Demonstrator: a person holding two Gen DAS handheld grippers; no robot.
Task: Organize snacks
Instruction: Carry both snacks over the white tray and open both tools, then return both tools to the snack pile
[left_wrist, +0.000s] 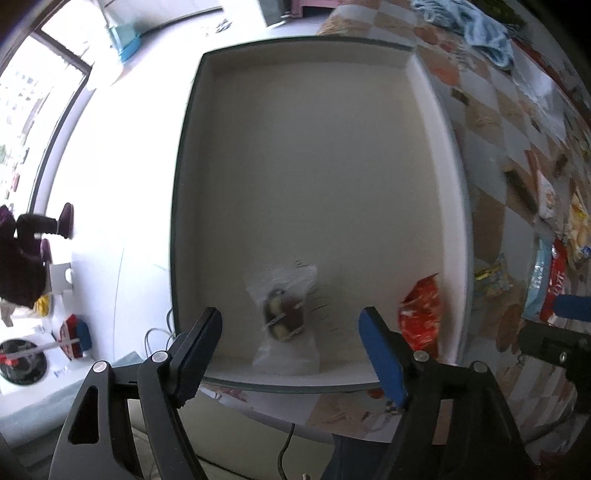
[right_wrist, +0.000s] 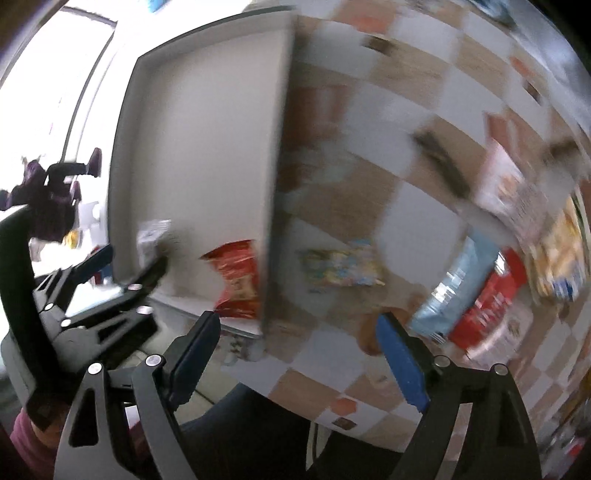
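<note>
Snacks in box: a clear packet (left_wrist: 284, 314) holding something dark lies on the floor of the box (left_wrist: 184, 221) near its near wall; a red packet (left_wrist: 421, 314) leans in the box's near right corner
Box: shallow, pale inside, dark rim, at the left end of the worktop (left_wrist: 491, 155); most of its floor is bare
Snacks left: a colourful packet (right_wrist: 341, 267) lies on the worktop just right of the box; a pale blue packet (right_wrist: 454, 288), a red packet with white lettering (right_wrist: 487, 306), a yellow bag (right_wrist: 561, 254) and a white packet (right_wrist: 506, 192) sit farther right, near the worktop's right edge
Left gripper (left_wrist: 291, 354): above the box's near wall, fingers spread, nothing between them; the clear packet lies below, free
Right gripper (right_wrist: 299, 358): over the worktop's near edge just right of the box, fingers spread and empty; this view is blurred
Progress: judged early, two packets boxed, at least five still out
Next: likely the colourful packet, nearest the right gripper
</note>
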